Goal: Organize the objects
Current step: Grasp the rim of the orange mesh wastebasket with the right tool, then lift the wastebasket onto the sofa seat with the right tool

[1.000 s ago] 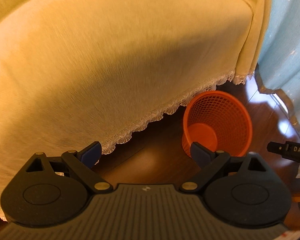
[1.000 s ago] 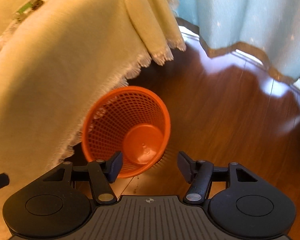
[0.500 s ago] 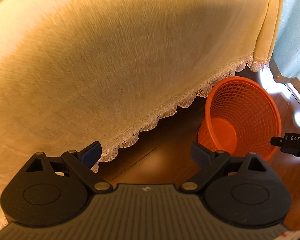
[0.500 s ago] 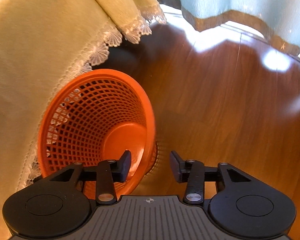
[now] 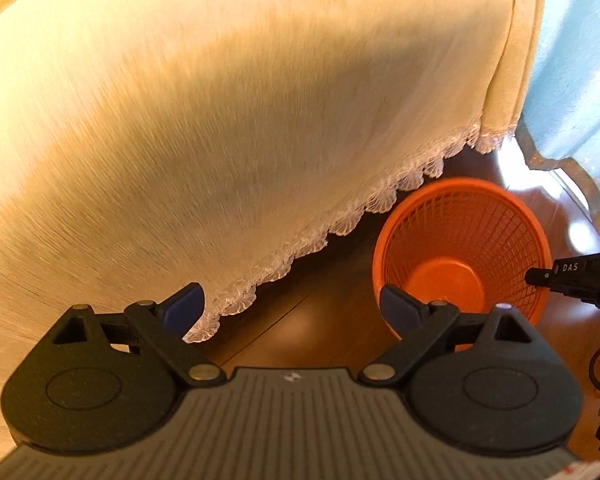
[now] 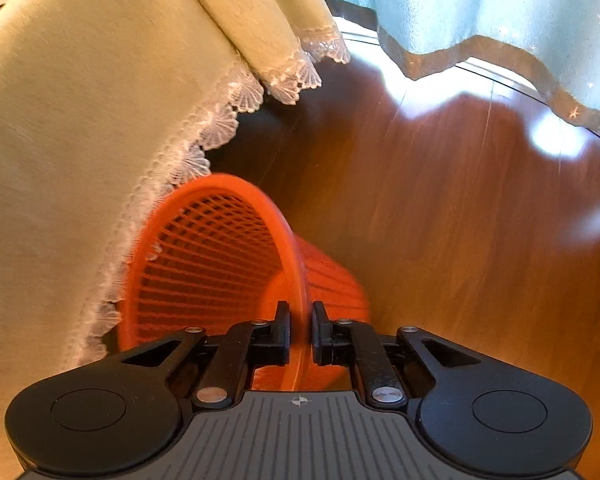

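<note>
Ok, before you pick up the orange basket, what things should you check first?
1. Right gripper closed on the orange basket rim: ok, one finger inside, one outside.
2. Grip tight enough to lift: cannot tell.
3. Basket empty: ok, the left wrist view shows a bare bottom.
4. Lace-edged cloth clear of the basket: not ok, its lace overlaps the rim.
5. Left gripper free: ok, open and holding nothing.
6. Floor beside the basket clear: ok.

Dark glossy wood floor [image 6: 460, 240], bright glare patches near the window side. Yellow cloth [image 5: 220, 120] with white lace hem [image 6: 204, 136] drapes over furniture, hem hanging just above the floor. Pale blue curtain [image 6: 480, 0] with brown scalloped border behind. Warm daylight, strong reflections.
</note>
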A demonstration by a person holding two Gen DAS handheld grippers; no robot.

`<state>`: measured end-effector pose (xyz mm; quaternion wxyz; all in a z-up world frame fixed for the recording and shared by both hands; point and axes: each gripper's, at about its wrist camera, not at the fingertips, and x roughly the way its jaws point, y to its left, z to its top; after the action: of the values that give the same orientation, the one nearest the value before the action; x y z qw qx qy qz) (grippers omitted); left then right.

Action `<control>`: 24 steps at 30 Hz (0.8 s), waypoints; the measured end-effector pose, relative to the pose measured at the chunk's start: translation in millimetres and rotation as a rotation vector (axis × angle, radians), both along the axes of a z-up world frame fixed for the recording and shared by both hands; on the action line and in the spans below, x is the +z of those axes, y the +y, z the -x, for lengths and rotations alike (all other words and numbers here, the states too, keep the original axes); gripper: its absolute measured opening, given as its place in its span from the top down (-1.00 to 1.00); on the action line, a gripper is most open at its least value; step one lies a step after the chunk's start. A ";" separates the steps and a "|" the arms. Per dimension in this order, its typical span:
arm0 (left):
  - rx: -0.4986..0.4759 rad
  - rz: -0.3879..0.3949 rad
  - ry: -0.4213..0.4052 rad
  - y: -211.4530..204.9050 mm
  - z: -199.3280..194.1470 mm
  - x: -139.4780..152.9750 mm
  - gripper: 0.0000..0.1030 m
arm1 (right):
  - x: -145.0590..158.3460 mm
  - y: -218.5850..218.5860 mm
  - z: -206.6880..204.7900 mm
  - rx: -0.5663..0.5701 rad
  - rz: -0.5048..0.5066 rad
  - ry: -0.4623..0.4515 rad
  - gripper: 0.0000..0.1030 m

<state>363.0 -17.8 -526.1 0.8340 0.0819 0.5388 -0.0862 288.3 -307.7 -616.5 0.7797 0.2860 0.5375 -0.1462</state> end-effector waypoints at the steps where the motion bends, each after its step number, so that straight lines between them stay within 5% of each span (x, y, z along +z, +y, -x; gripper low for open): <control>1: 0.002 0.000 -0.001 -0.2 -0.3 8.8 -0.80 | 8.3 1.6 -1.8 0.008 0.023 0.021 0.87; 10: 0.043 0.006 -0.017 -2.9 -4.3 103.4 -0.80 | 127.9 -14.3 -14.3 -0.006 0.020 0.025 0.87; 19: 0.115 0.009 -0.080 -17.4 -23.6 205.1 -0.80 | 272.2 -31.5 -55.8 -0.025 0.020 -0.058 0.87; 24: 0.156 0.020 -0.128 -14.3 -45.0 243.1 -0.80 | 327.7 -33.1 -91.8 -0.028 0.021 -0.140 0.88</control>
<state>408.0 -32.0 -283.0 0.8717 0.0364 0.4882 -0.0209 380.1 -340.9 -288.8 0.8161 0.2949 0.4762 -0.1423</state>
